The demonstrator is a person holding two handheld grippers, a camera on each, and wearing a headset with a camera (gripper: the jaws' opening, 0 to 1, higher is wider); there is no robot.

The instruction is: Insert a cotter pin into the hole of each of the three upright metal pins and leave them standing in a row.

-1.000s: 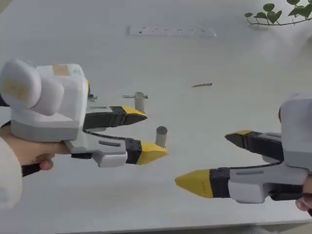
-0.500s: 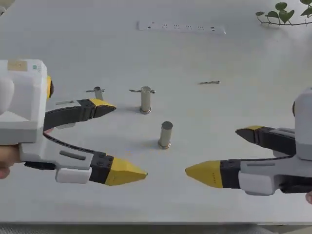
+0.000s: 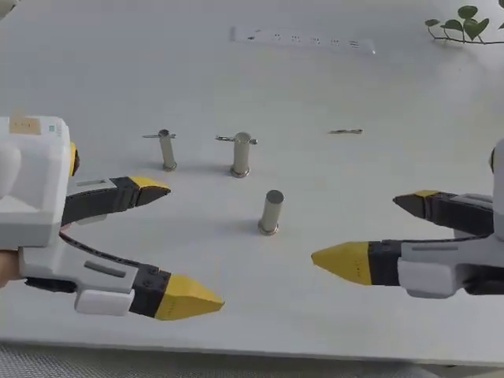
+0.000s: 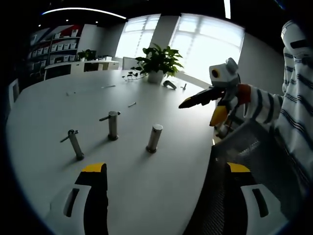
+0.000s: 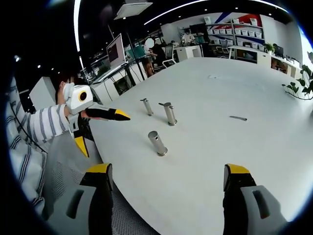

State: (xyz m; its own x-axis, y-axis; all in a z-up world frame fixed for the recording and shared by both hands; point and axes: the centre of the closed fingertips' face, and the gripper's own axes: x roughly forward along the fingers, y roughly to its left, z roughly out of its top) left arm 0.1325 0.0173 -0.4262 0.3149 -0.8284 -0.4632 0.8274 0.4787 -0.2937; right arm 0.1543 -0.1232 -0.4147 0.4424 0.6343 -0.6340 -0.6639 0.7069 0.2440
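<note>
Three upright metal pins stand on the white table. The left pin [image 3: 167,149] and the middle pin [image 3: 241,153] each carry a cotter pin through the top. The nearer third pin [image 3: 272,212] has a bare top. A loose cotter pin [image 3: 346,131] lies to the right. My left gripper [image 3: 168,242] is open at the near left, nothing between its fingers. My right gripper [image 3: 378,231] is open at the near right, also holding nothing. The same pins [image 4: 113,125] [image 5: 158,142] stand ahead in both gripper views, with the loose cotter pin [image 5: 238,118] further off.
A white power strip [image 3: 303,39] lies at the far side of the table [image 3: 299,307]. A leafy plant sprig [image 3: 465,24] sits at the far right corner. A potted plant [image 4: 156,61] stands at the table's end in the left gripper view.
My left gripper has drawn back from the pins toward the near left, uncovering the left pin with its cotter pin. The right gripper has stayed roughly in place.
</note>
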